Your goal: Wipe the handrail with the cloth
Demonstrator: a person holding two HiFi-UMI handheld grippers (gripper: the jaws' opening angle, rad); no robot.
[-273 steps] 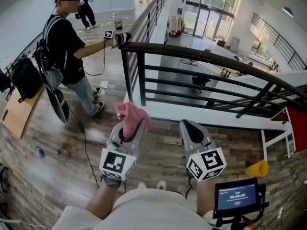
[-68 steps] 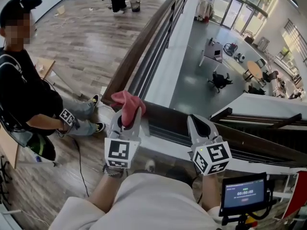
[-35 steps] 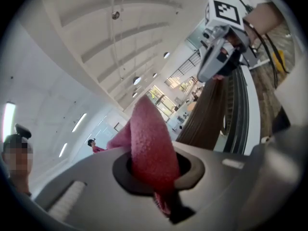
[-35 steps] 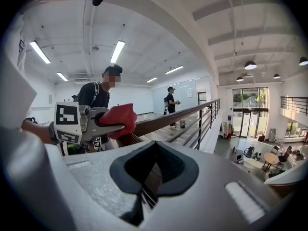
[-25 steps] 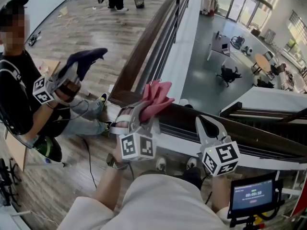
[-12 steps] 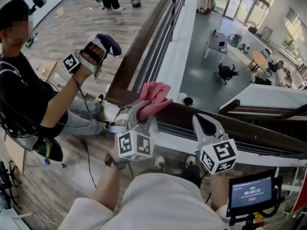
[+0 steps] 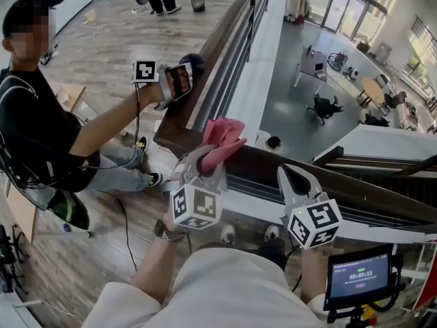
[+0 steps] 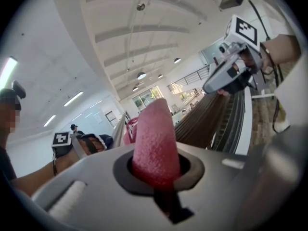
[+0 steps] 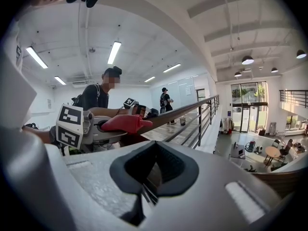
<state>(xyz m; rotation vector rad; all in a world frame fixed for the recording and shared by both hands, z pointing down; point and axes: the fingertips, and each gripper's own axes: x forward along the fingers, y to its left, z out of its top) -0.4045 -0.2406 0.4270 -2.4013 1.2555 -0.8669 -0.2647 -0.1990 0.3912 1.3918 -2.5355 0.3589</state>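
My left gripper [image 7: 205, 159] is shut on a pink cloth [image 7: 222, 137]. The cloth lies against the top of the dark brown handrail [image 7: 355, 190] at its corner. In the left gripper view the cloth [image 8: 153, 138] stands up out of the jaws, with the handrail [image 8: 202, 121] running away behind it. My right gripper [image 7: 290, 174] is shut and empty, just on my side of the rail to the right. In the right gripper view, the right gripper [image 9: 154, 170] shows nothing between its pads, and the cloth [image 9: 126, 123] sits to the left.
A person in black [image 7: 37, 125] at the left holds another gripper [image 7: 174, 80] with a dark cloth on the far rail run. Beyond the rail is a drop to a lower floor [image 7: 300, 94] with chairs. A small screen [image 7: 358, 279] sits lower right.
The other person's gripper with the dark cloth has moved right and down onto the far rail run. My left gripper and cloth stay at the rail corner. The right gripper has barely moved.
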